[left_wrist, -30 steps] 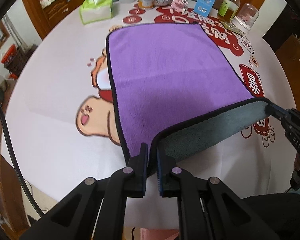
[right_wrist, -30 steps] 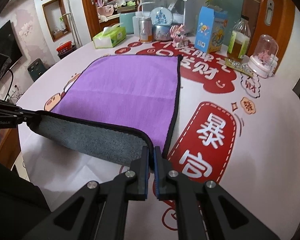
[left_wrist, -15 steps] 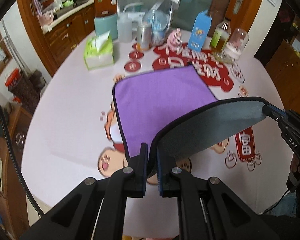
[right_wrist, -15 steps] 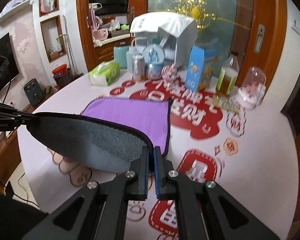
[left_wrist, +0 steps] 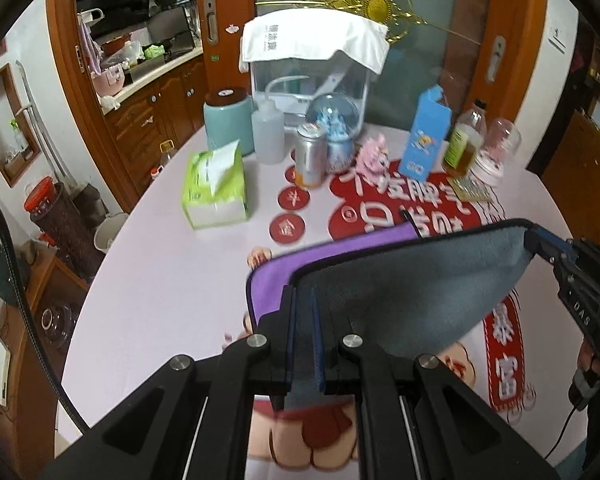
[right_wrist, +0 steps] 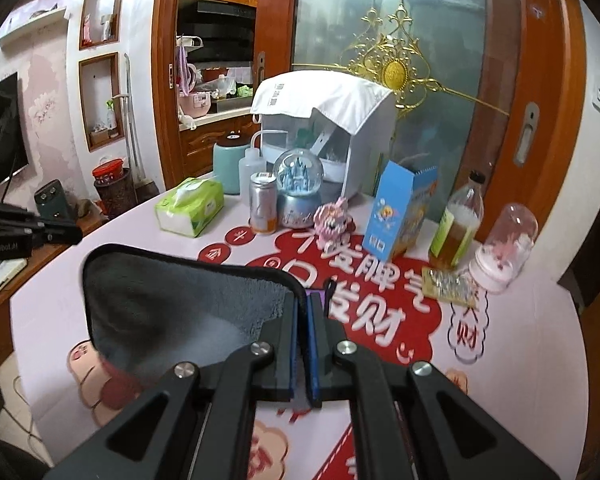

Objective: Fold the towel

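Above the printed tablecloth [left_wrist: 152,280], left gripper [left_wrist: 304,344] and right gripper [right_wrist: 302,344] each clamped tight on a near corner of the towel [left_wrist: 412,300] — grey underside up, lifted edge stretched crosswise between them. Far hem lying ahead, toward the tissue pack [left_wrist: 214,192], equally near both. Purple face and resting far part visible only from the left wrist; from the right — mostly grey pile.
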A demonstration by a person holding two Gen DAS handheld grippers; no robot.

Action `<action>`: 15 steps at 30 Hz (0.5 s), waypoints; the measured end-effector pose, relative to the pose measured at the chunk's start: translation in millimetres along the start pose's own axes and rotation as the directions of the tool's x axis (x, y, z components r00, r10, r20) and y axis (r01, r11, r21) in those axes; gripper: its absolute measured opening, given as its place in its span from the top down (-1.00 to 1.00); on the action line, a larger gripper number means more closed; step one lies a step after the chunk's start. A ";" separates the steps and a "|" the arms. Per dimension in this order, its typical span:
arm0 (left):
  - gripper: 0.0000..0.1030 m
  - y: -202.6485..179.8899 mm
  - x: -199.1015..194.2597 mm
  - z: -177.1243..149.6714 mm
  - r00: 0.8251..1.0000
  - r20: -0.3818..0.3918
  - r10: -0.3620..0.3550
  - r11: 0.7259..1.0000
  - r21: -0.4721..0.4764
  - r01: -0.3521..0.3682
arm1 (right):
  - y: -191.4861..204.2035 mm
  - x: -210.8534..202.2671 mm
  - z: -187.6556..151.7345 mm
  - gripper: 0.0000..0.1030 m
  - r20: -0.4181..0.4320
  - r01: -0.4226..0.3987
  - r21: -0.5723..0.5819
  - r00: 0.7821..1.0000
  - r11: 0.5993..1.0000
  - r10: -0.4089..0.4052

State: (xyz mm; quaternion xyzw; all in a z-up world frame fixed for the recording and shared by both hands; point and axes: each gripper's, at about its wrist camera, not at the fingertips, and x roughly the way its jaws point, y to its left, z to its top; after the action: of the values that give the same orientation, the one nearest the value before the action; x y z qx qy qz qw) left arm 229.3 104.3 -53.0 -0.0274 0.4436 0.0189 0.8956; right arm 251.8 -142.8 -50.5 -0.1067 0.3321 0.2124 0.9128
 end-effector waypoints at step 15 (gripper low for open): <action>0.90 36.0 87.7 20.7 0.995 -0.095 0.023 0.996 -0.088 -0.032 | -0.8 102.6 6.9 0.90 -0.059 0.057 -0.045 0.996 0.997 -0.059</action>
State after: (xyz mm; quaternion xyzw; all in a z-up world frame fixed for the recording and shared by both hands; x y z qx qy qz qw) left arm 296.7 142.4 -111.4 -0.0622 0.4841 0.0498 0.8714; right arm 326.7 -108.7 -112.1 -0.1423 0.3518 0.1896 0.9056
